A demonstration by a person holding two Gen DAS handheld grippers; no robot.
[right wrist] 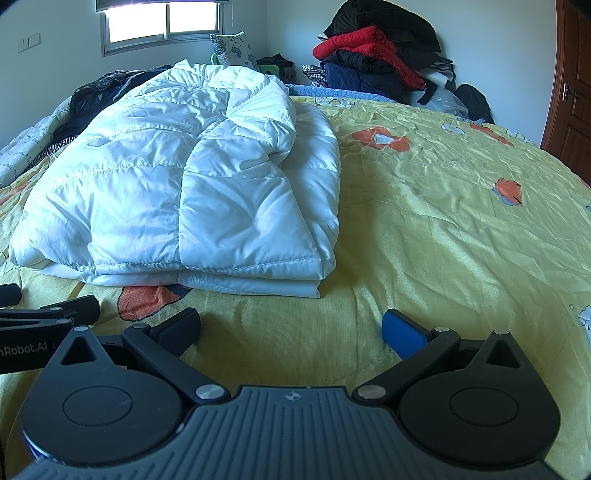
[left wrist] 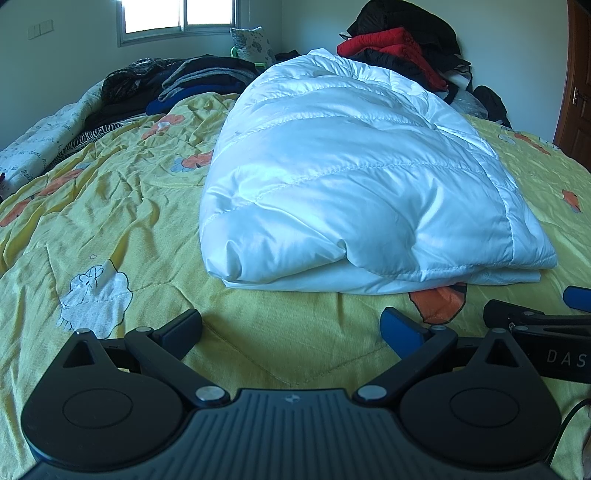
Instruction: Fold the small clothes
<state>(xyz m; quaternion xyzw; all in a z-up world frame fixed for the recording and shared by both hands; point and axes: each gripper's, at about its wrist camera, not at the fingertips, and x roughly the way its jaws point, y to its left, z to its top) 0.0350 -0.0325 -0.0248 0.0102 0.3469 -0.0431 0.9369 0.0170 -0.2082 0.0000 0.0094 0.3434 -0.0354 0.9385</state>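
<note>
One white quilted puffer jacket (left wrist: 351, 184), shiny fabric, lying on the yellow flower-print bedspread (left wrist: 122, 206) at mid-bed, just ahead of both claws. It is folded into a thick rectangular bundle, layered hems stacked at the near edge; judged folded or nearly so, which would explain why neither claw holds it.

Two claws, black with blue pads. Left claw (left wrist: 291, 328): fingers spread wide, holding nothing, low over the bedspread just short of the jacket's near hem. Right claw (right wrist: 291, 326): likewise spread apart and empty, near the bundle's near right corner (right wrist: 317, 291). Each sits beside the other, apparently a rest or release posture.

Two heaps of other garments, well apart from the jacket: one red-and-black pile of coats (right wrist: 376, 59) at the far corner by the wall; one dark heap of knitwear and printed cloth (left wrist: 173, 81) along the far left of the bed. Probably stock awaiting folding or already sorted; cannot tell which.

One patterned cushion (left wrist: 251, 42) under one window (left wrist: 177, 16). One brown wooden door (right wrist: 574, 92), right.
</note>
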